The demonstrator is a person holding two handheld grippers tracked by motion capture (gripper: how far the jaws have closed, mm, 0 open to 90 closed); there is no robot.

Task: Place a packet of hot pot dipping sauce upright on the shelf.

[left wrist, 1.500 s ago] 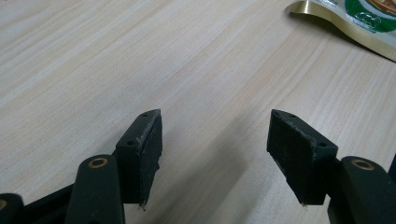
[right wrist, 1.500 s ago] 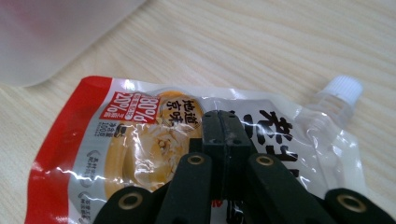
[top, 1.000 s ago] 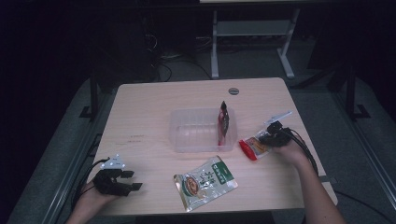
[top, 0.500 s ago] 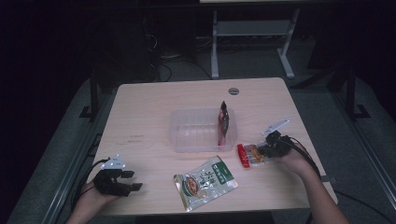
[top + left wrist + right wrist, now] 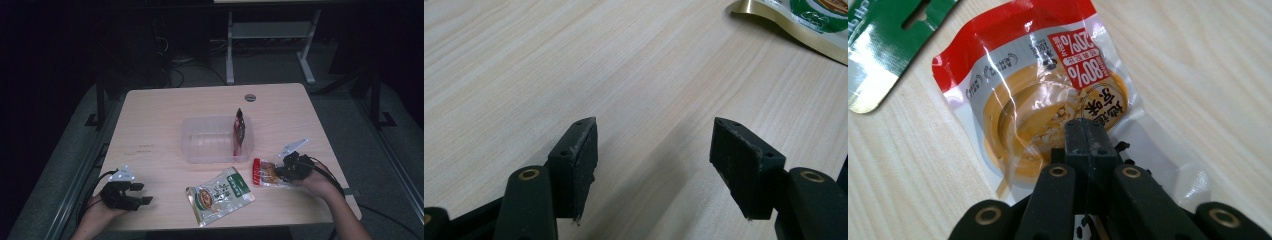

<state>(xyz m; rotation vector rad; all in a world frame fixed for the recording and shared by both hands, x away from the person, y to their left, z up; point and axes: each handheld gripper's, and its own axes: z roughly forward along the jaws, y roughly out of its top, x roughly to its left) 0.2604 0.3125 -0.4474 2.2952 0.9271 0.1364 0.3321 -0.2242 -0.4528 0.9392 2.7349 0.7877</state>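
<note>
Two packets lie on the worktop (image 5: 150, 115) near me, and a clear tub (image 5: 212, 142) sits beyond them at mid-table with a dark packet (image 5: 240, 131) upright at its right wall. My right gripper (image 5: 286, 170) has its jaws clamped together on the red-topped packet (image 5: 1033, 95), whose long axis runs away from the jaws toward the tub, just up and left. Open wood surrounds it. The green packet (image 5: 220, 194) lies between my hands. My left gripper (image 5: 654, 165) rests far left, jaws apart on nothing.

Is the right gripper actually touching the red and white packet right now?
Touching. In the right gripper view the right gripper has its jaws pressed together on the edge of the red and white packet, pinching the film.
</note>
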